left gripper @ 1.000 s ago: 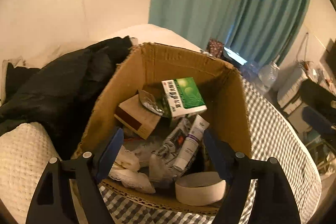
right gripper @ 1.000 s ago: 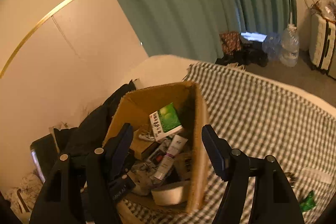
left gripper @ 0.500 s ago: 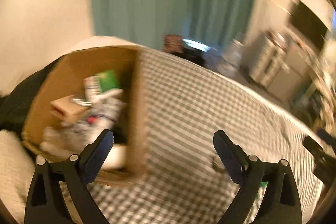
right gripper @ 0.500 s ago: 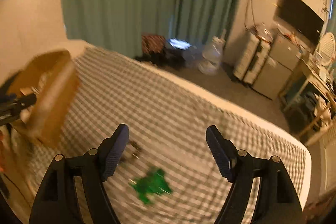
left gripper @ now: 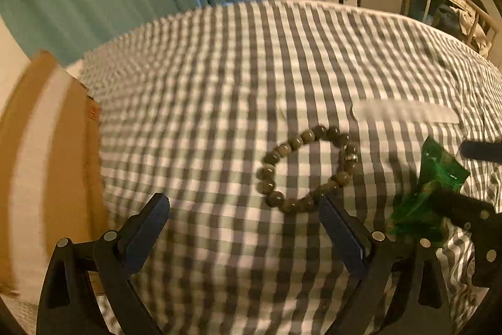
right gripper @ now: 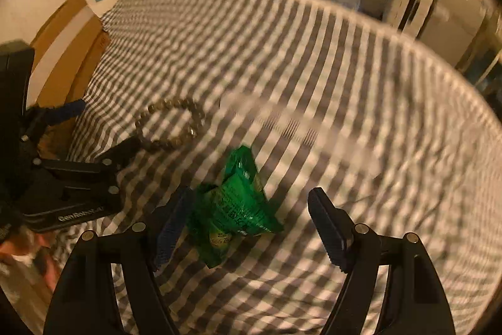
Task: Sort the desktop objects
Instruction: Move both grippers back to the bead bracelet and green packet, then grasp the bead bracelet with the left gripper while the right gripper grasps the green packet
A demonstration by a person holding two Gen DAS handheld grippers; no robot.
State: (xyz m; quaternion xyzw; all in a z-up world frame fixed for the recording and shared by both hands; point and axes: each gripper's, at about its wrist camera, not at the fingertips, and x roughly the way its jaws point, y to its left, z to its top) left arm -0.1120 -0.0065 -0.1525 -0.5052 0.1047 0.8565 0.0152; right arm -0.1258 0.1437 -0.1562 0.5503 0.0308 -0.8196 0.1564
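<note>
Fingers (right gripper: pixel 175 218) spread, angled steeply downward

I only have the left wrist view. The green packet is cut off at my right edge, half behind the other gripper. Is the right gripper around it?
Observer: The green packet lies between the right gripper's open fingers, nearer one finger, not pinched.
Operator: Is the packet flat?
Observer: No, crumpled, with one end sticking up.
Operator: Is the left gripper on the bracelet?
Observer: Open; one finger reaches the bead bracelet's near edge.
</note>
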